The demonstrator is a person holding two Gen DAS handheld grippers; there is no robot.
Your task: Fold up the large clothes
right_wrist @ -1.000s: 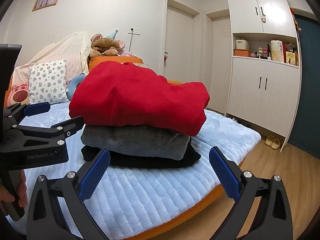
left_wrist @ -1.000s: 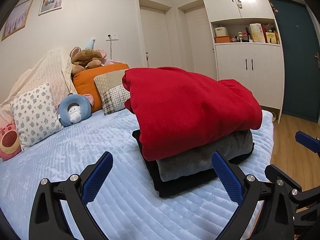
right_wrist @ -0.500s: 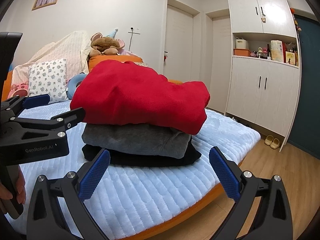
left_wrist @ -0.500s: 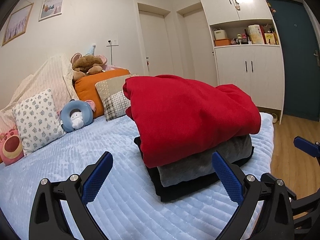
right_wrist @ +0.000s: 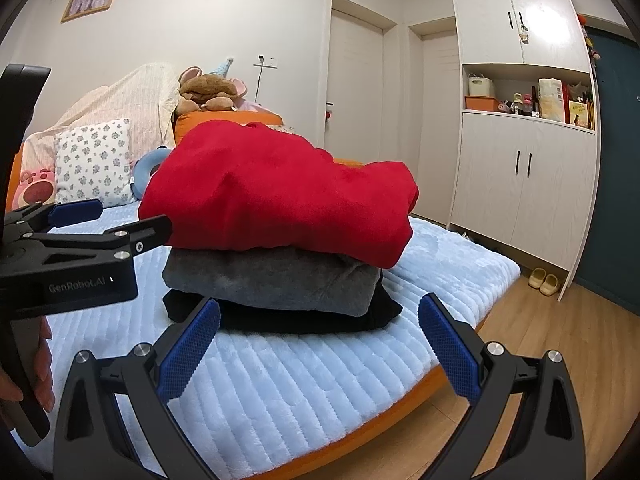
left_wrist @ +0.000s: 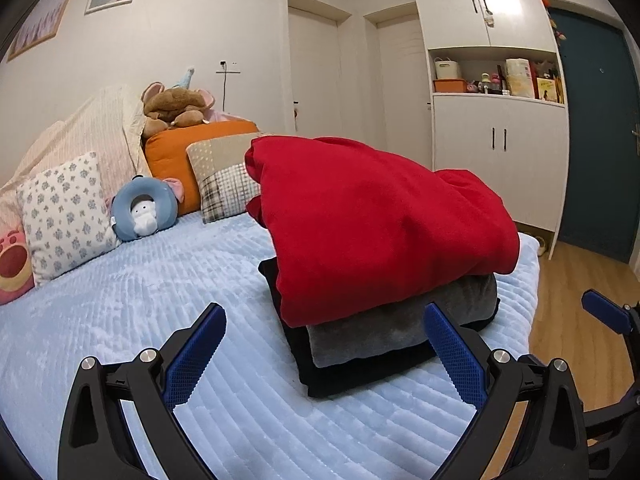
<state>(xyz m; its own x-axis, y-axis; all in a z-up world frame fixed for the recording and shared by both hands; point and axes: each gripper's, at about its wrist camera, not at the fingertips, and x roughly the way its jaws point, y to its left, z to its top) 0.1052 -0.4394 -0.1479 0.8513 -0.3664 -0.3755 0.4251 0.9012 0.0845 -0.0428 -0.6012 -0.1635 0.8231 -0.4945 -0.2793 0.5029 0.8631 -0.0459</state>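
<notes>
A stack of three folded clothes sits on the light blue bed cover [left_wrist: 140, 300]: a red garment [left_wrist: 380, 220] on top, a grey one [left_wrist: 400, 328] under it, a black one [left_wrist: 360, 376] at the bottom. The same stack shows in the right wrist view: red garment [right_wrist: 280, 196], grey [right_wrist: 272, 280], black [right_wrist: 288, 318]. My left gripper [left_wrist: 324, 350] is open and empty, just in front of the stack. My right gripper [right_wrist: 320, 344] is open and empty, near the stack's front edge. The left gripper also shows at the left of the right wrist view [right_wrist: 112, 220].
Pillows [left_wrist: 64, 212], an orange cushion [left_wrist: 176, 148], a blue plush ring [left_wrist: 144, 208] and a brown plush toy [left_wrist: 176, 104] line the bed's head. A white cabinet [left_wrist: 496, 128] and a dark door [left_wrist: 596, 140] stand right. Wooden floor [right_wrist: 560, 340] borders the bed, slippers [right_wrist: 544, 280] on it.
Both views have shifted slightly lower and closer to the stack. Both grippers stay open and empty; the stack has not moved.
</notes>
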